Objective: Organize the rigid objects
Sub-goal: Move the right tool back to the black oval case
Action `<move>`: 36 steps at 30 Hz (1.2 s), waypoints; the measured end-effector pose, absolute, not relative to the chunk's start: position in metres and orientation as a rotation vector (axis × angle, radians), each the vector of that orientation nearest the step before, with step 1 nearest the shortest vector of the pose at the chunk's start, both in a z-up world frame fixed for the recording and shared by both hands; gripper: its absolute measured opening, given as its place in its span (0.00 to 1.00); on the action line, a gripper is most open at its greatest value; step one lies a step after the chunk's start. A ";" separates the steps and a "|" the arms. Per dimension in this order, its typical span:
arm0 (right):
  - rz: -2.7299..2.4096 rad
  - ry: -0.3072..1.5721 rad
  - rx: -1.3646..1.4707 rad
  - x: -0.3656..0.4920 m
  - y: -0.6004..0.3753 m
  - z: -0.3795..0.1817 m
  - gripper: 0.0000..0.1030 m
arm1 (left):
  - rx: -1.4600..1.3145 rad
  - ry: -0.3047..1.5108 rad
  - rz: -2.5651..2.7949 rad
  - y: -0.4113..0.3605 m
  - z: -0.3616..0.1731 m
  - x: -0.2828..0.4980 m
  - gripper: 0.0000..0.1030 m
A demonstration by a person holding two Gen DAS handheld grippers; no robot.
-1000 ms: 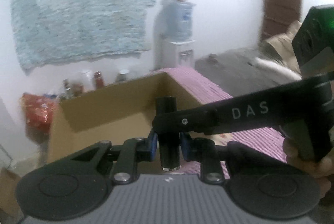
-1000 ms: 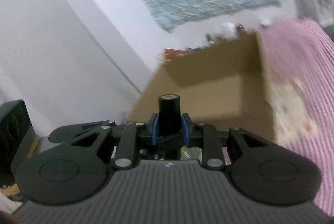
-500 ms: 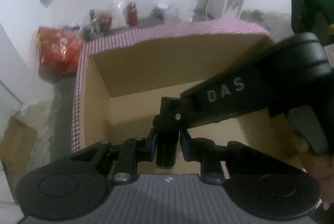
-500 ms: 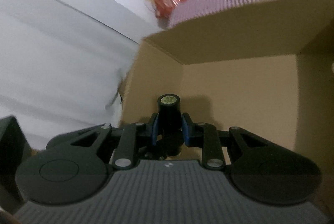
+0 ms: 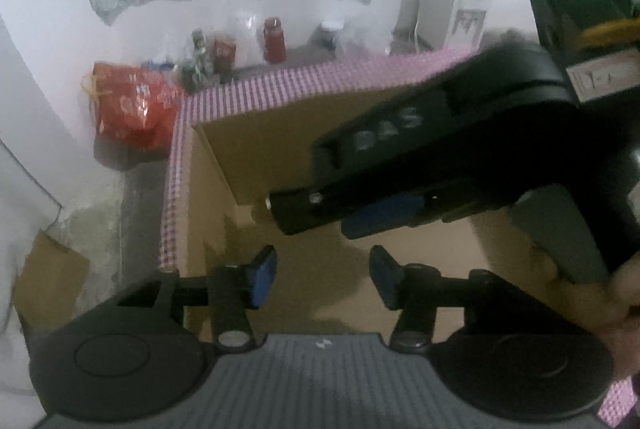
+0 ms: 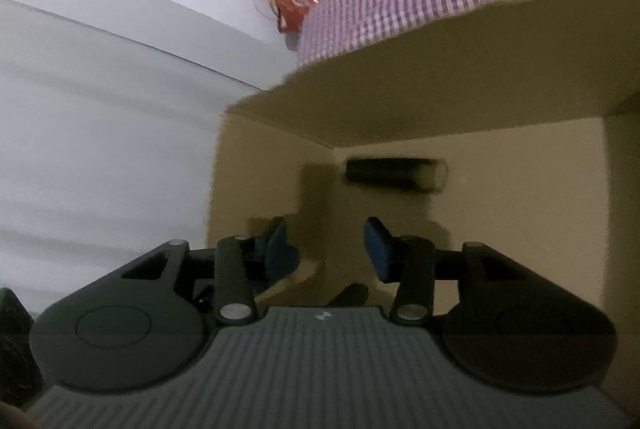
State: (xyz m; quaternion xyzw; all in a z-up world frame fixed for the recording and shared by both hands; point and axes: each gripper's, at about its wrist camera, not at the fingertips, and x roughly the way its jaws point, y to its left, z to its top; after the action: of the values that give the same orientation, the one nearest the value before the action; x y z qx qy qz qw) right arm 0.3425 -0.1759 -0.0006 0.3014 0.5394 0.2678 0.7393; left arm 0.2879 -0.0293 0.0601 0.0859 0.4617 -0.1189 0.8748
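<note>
Where the brown cardboard box (image 6: 520, 213) fills the right wrist frame, one dark, blurred cylinder (image 6: 394, 174) is seen lying sideways at centre, against the far wall. Two tools are counted: the left tool (image 5: 322, 279) and right tool (image 6: 325, 246), both spread wide, nothing held.

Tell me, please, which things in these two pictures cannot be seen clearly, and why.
- Box floor, left wrist view: mostly hidden by the right gripper.
- Black cylinder, right wrist view: blurred, ends unclear.
- Dark object below the right gripper, right wrist view: cut off by its body.
- Jars: too blurred to identify.
</note>
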 end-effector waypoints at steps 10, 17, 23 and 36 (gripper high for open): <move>0.681 0.980 0.749 0.257 -0.260 0.074 0.44 | 0.081 0.750 -0.354 -0.009 0.126 0.203 0.64; 0.715 0.832 0.770 0.160 -0.326 0.101 0.45 | 0.048 0.696 -0.448 -0.013 0.125 0.126 0.68; 0.633 0.754 0.690 0.074 -0.359 0.074 0.45 | 0.073 0.721 -0.509 -0.042 0.083 0.076 0.69; 0.460 0.986 0.698 0.039 -0.339 -0.073 0.36 | 0.132 0.911 -0.604 -0.108 -0.020 0.056 0.42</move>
State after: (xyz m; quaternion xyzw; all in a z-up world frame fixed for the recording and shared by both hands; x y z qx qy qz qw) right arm 0.0391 -0.3391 -0.0733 0.3253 0.4594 0.2141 0.7983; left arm 0.0564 -0.1082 -0.0196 0.0626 0.4330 -0.2868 0.8523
